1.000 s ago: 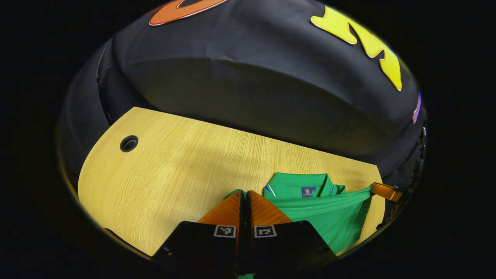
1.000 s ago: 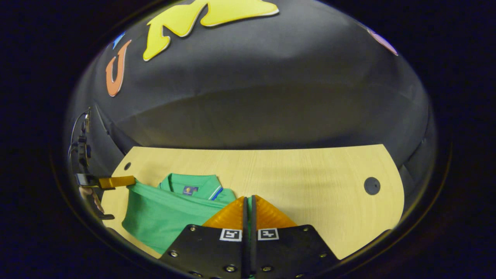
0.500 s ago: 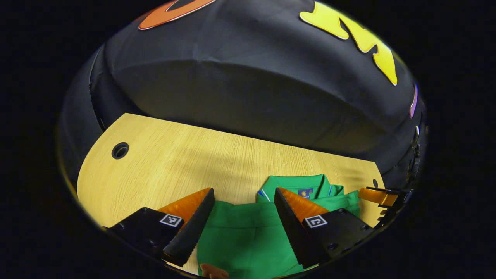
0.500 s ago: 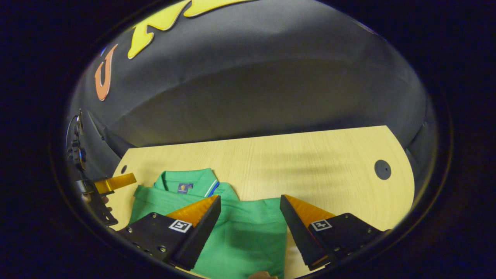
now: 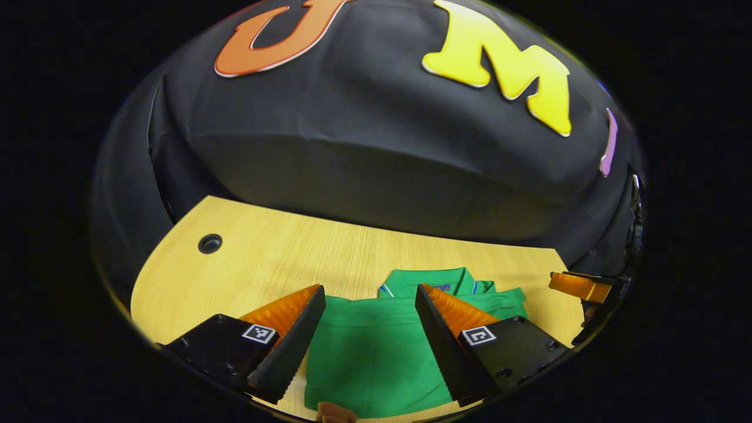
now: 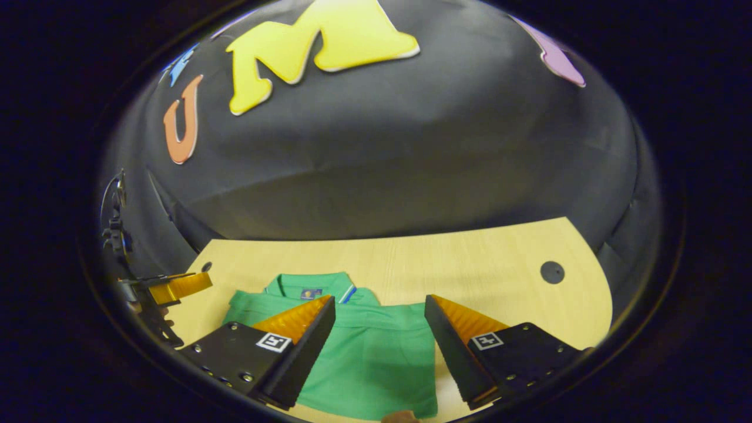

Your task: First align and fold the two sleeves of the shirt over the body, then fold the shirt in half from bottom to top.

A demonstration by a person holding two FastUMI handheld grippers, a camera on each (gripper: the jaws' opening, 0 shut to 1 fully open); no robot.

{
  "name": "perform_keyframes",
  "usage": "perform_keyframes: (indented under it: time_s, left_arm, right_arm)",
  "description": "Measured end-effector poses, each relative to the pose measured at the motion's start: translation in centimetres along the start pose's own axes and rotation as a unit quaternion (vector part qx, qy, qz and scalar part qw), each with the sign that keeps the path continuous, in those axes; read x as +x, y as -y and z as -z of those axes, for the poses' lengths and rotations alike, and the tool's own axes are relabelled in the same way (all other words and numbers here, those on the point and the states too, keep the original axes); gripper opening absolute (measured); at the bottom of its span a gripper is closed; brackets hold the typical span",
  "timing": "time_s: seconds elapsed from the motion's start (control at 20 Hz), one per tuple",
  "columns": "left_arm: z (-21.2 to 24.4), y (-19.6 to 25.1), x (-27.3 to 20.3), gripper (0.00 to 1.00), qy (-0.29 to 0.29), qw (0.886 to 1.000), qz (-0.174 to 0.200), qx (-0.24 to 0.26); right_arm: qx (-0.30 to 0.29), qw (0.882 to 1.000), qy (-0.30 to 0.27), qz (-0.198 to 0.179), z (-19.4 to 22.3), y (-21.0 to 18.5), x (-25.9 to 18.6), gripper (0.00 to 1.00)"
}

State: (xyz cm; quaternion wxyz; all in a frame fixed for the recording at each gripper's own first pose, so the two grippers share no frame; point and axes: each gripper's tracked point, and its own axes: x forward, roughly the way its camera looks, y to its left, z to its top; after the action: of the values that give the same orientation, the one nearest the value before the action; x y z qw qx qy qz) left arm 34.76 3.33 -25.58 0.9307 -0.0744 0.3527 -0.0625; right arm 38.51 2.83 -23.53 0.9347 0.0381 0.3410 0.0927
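Folded green shirt (image 5: 376, 358) on table (image 5: 276, 258), both hand-held grippers (image 5: 370, 294) (image 6: 379, 305) spread w/ nothing held

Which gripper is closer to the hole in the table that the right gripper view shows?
Right. The right gripper hangs open over the shirt, the hole just beyond it; the left gripper is across the shirt.

Pale wooden table (image 5: 276, 258) spreading across lower half, grain running lengthwise, far corners rounding off. Round dark cable hole (image 5: 210, 243) sitting at 9 o'clock in left gripper view; second hole (image 6: 552, 272) showing at 3 o'clock in right gripper view. Black cloth wall (image 6: 376, 153) bulging behind table, creasing faintly. Light falling softly on tabletop, shadow gathering along far edge.
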Motion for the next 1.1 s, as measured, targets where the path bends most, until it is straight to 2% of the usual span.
perform_keyframes:
  time_s: [0.25,0.35,0.5,0.6,0.8,1.0,1.05,1.1]
  left_arm:
    - [-1.0,1.9,-9.2,0.99,0.077,0.994,0.009,0.072]
    - [0.4,3.0,-12.2,0.98,0.079,0.993,0.022,0.084]
    - [1.3,2.7,-17.7,0.99,0.108,0.989,0.019,0.094]
    - [1.6,3.7,-20.8,0.99,0.135,0.986,0.032,0.093]
    - [2.5,3.2,-26.0,0.98,0.179,0.979,0.026,0.1]
    - [2.9,3.8,-30.7,0.99,0.242,0.968,0.028,0.064]
    - [2.9,3.6,-31.6,0.98,0.263,0.963,0.026,0.05]
    - [2.1,3.7,-32.2,0.99,0.291,0.955,0.027,0.039]
  right_arm:
    - [-0.025,0.996,0.083,0.014,-0.9,-3.5,-9.5,0.95]
    - [-0.037,0.993,0.11,0.021,-0.6,-4.7,-13.2,0.95]
    - [-0.054,0.988,0.14,0.031,0.5,-6.6,-18.6,0.95]
    - [-0.066,0.986,0.151,0.035,1.4,-7.6,-21.4,0.95]
    - [-0.081,0.983,0.158,0.035,4.1,-9.5,-25.4,0.94]
    - [-0.076,0.965,0.248,0.026,5.0,-11.3,-29.7,0.95]
    - [-0.075,0.962,0.259,0.031,5.9,-11.3,-30.5,0.99]
    - [-0.078,0.96,0.265,0.035,6.5,-11.4,-31.1,0.94]
